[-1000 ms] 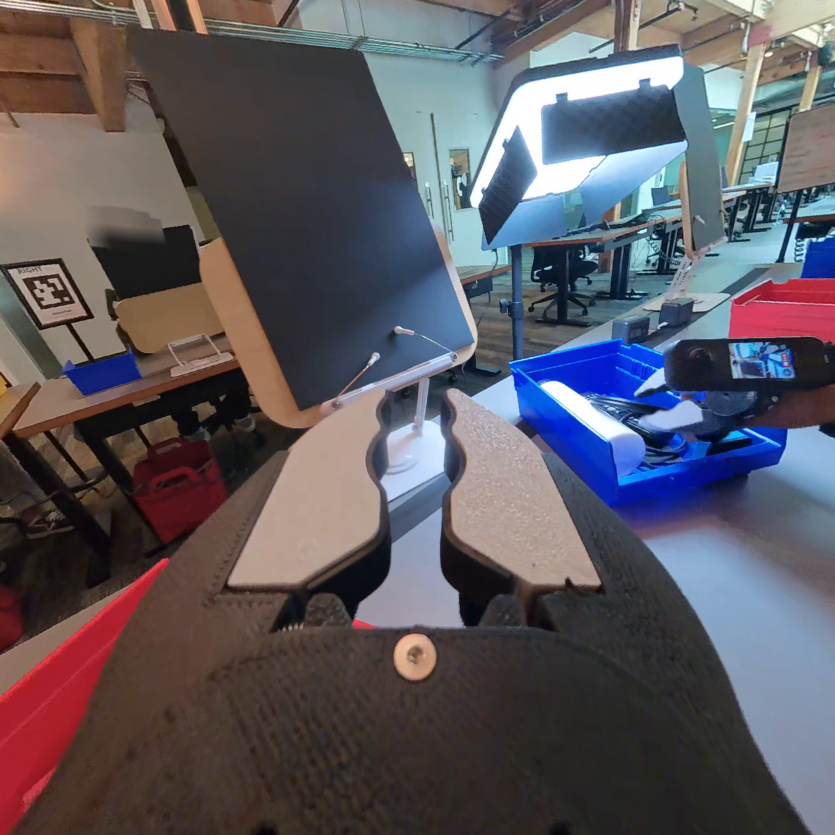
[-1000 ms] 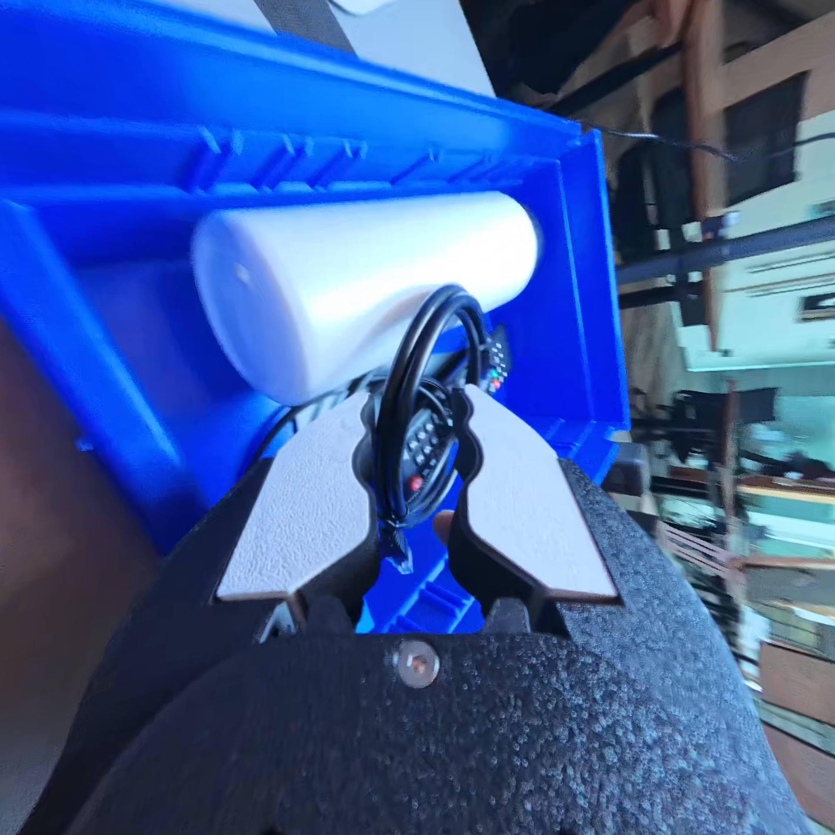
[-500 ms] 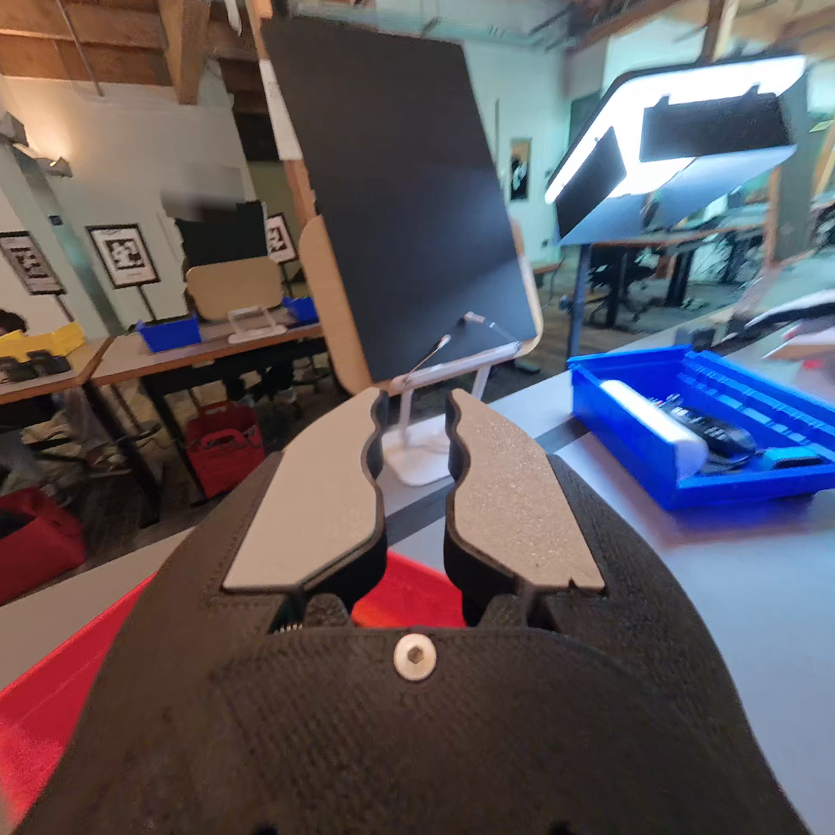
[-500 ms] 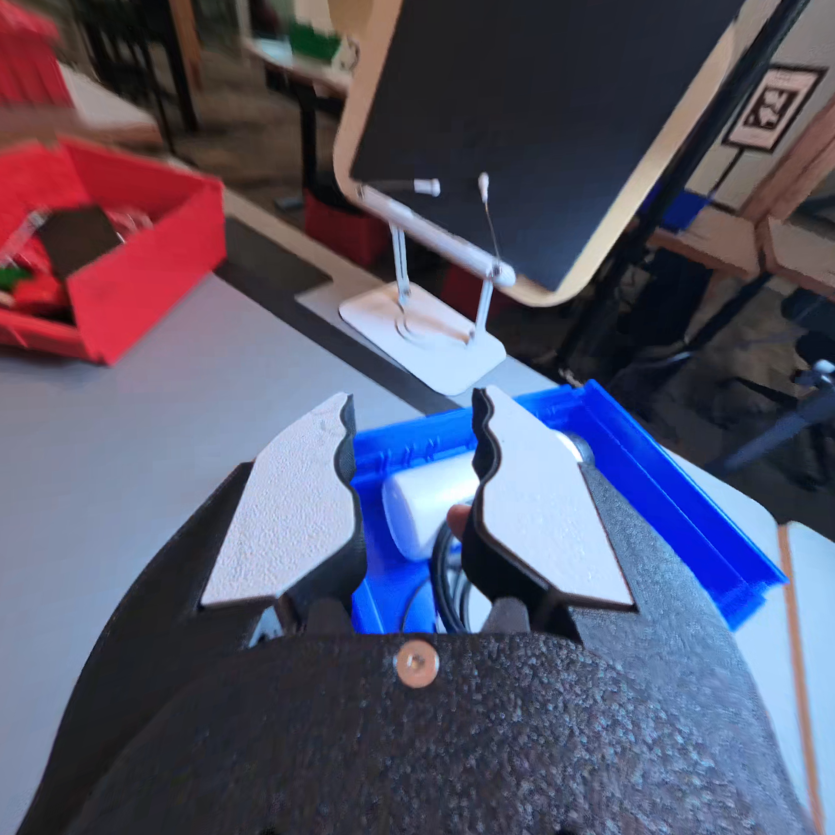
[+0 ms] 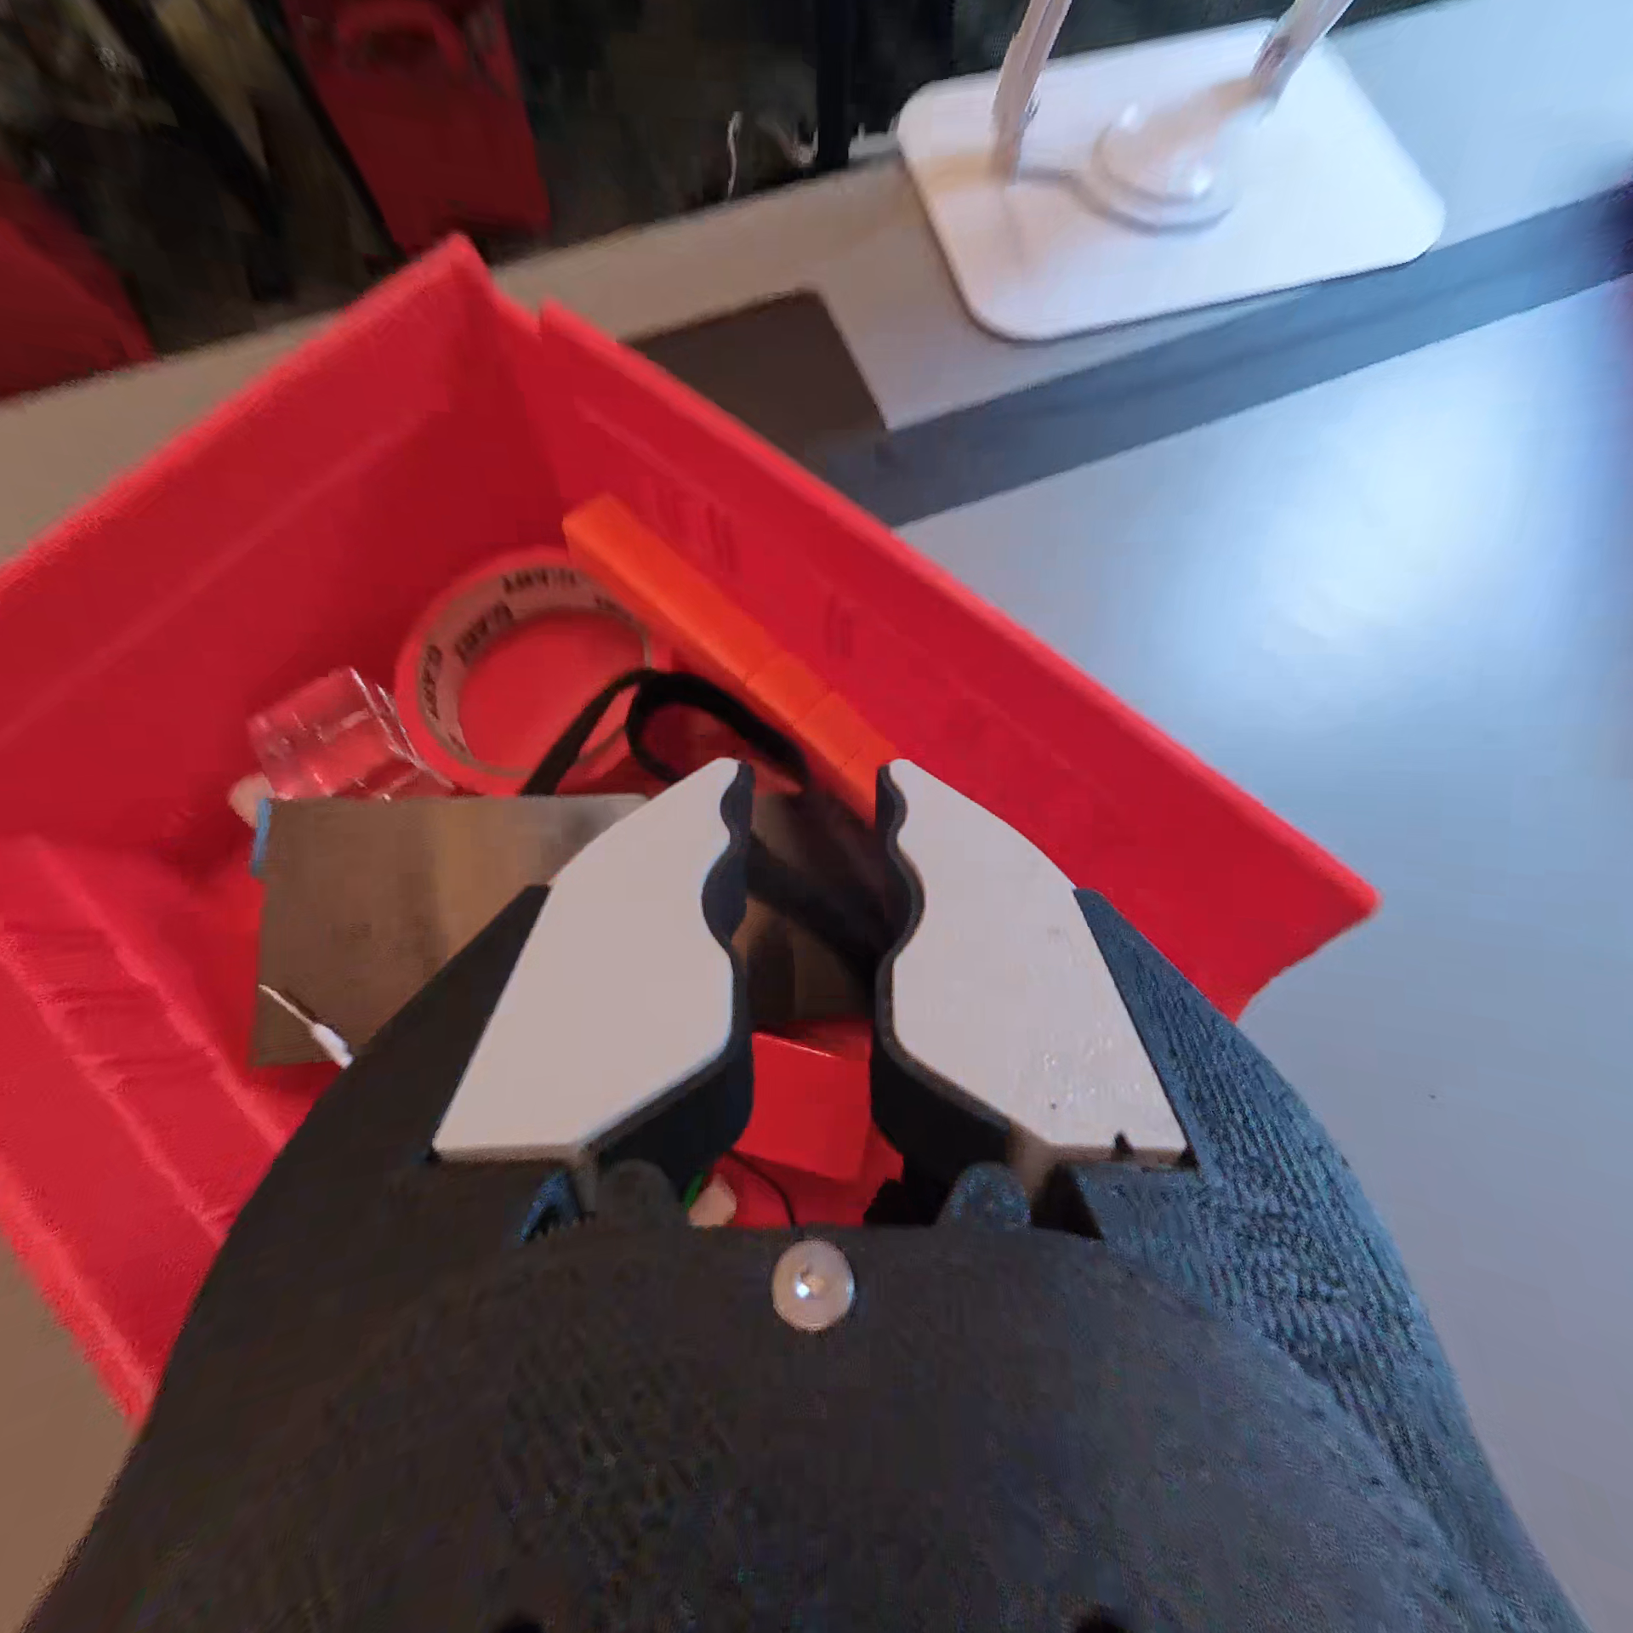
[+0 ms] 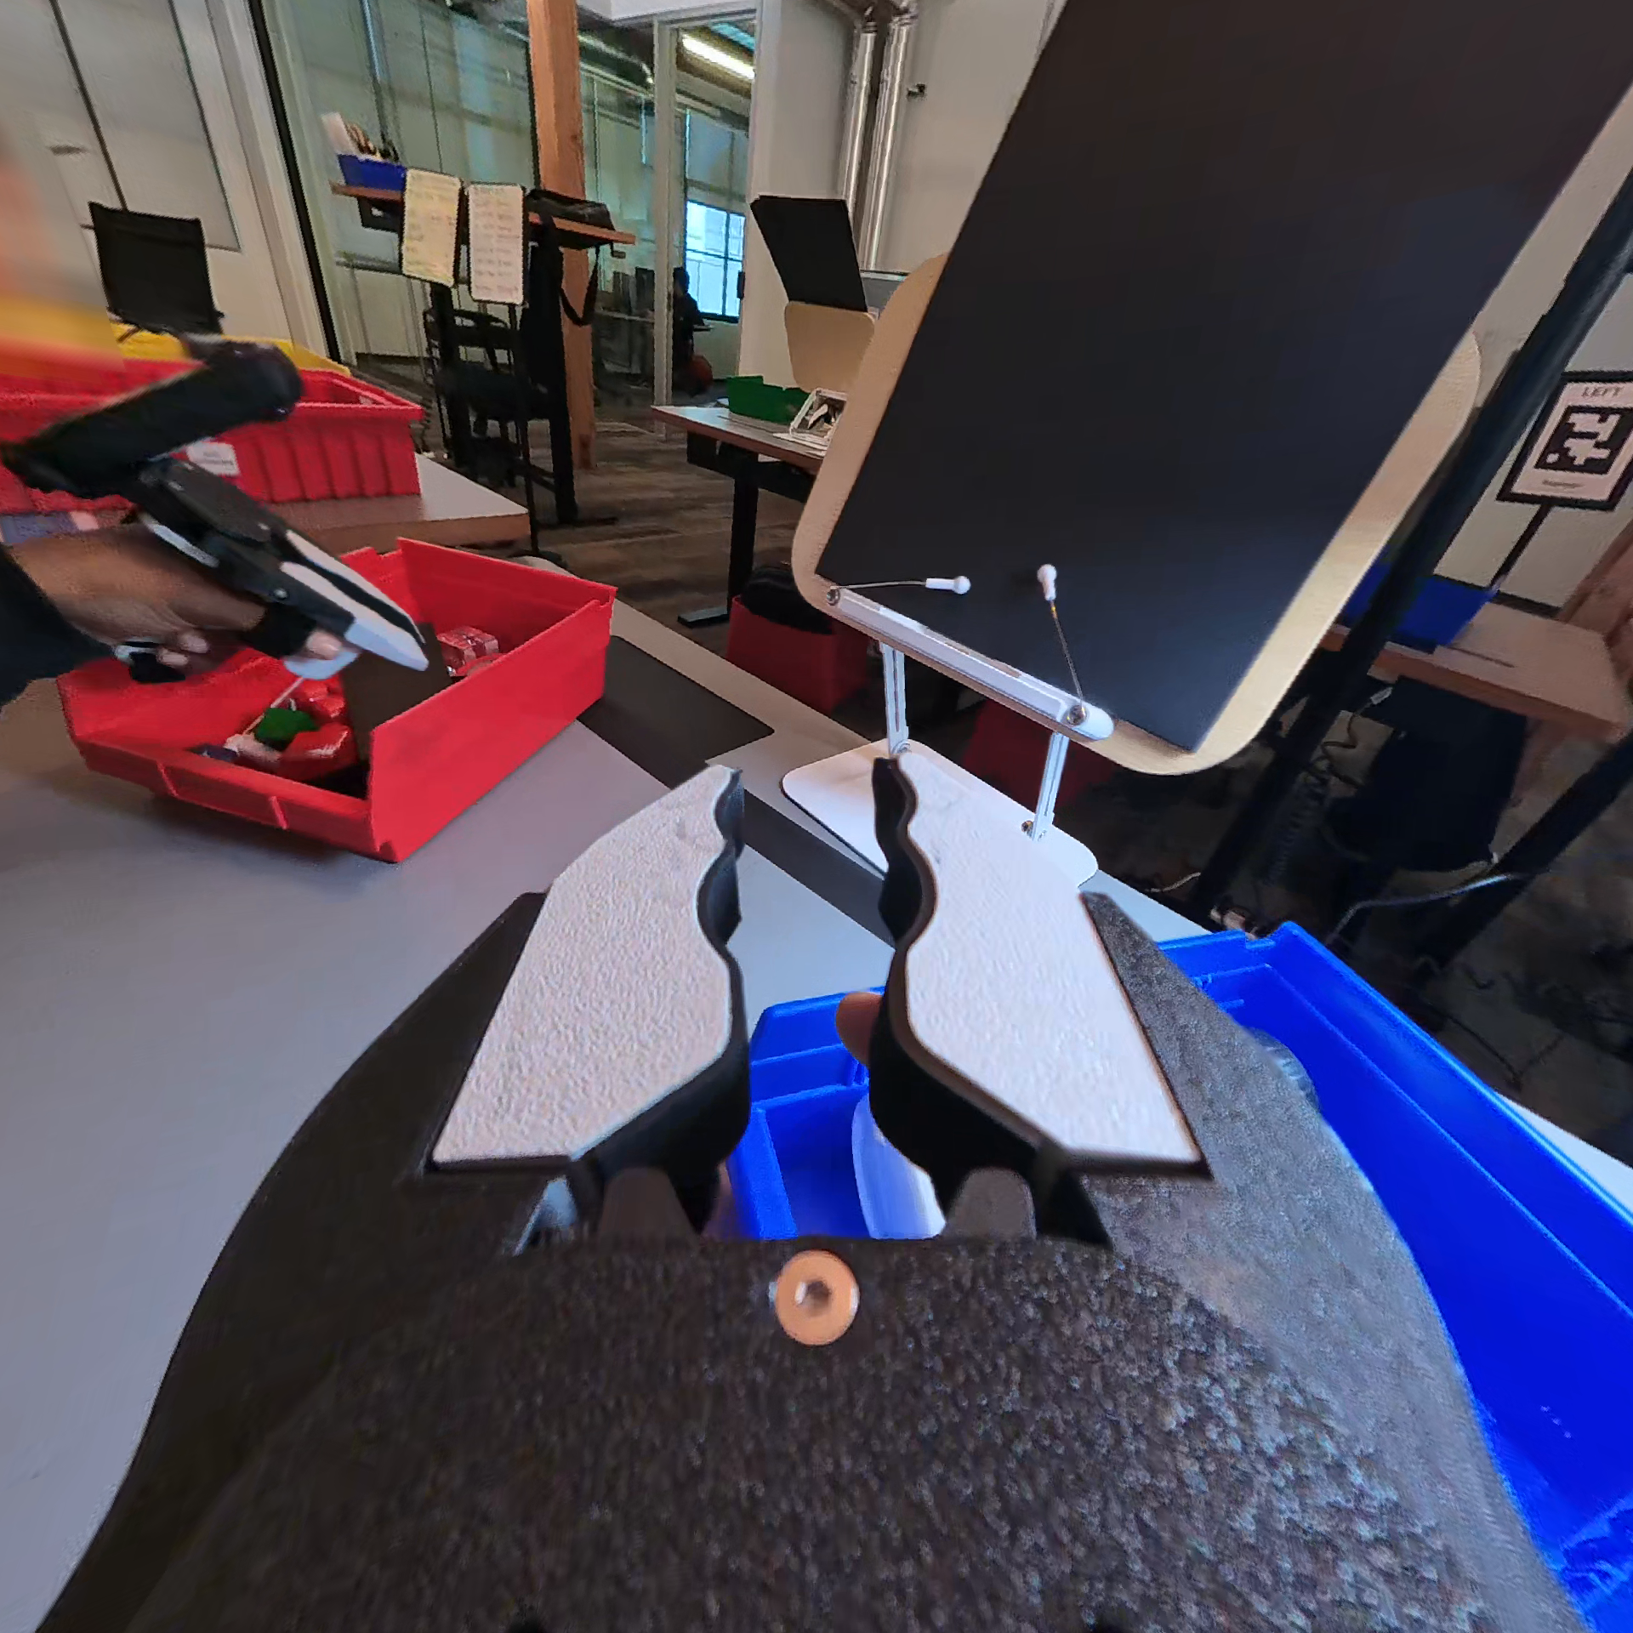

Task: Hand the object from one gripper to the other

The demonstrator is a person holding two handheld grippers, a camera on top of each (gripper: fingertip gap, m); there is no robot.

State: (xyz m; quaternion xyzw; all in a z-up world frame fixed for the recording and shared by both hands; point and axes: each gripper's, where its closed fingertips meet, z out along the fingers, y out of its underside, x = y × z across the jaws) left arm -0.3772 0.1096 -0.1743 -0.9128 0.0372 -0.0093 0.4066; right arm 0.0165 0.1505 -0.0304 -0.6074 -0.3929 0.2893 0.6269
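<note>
My left gripper [image 5: 813, 778] is open and points down into a red bin [image 5: 1016, 707]. Under its tips lie a black cord [image 5: 672, 707], a dark grey card [image 5: 398, 892], an orange bar [image 5: 707, 636], a red tape roll [image 5: 521, 654], a clear plastic piece [image 5: 327, 742] and a red block [image 5: 804, 1113]. Nothing is held. My right gripper [image 6: 806, 778] is open and empty, hovering over the near corner of a blue bin [image 6: 1414, 1149] with a white roll [image 6: 892, 1184] inside. The right wrist view shows the left gripper [image 6: 380, 632] dipping into the red bin [image 6: 442, 751].
A black board [image 6: 1193, 353] on a white stand [image 6: 937, 822] stands at the table's far edge between the bins. The grey tabletop [image 6: 221, 972] lies between the red and blue bins. A dark strip [image 5: 1237, 371] runs along the table's back. Tip to tip, the grippers are about 40 cm apart. My right tips are about 45 cm from the red block [image 5: 804, 1113], my left tips only 10 cm. It turns up in the right wrist view [image 6: 313, 742] as well.
The left gripper swung down from facing across the room to pointing into the red bin. The right gripper let go of the black cord in the blue bin and lifted out.
</note>
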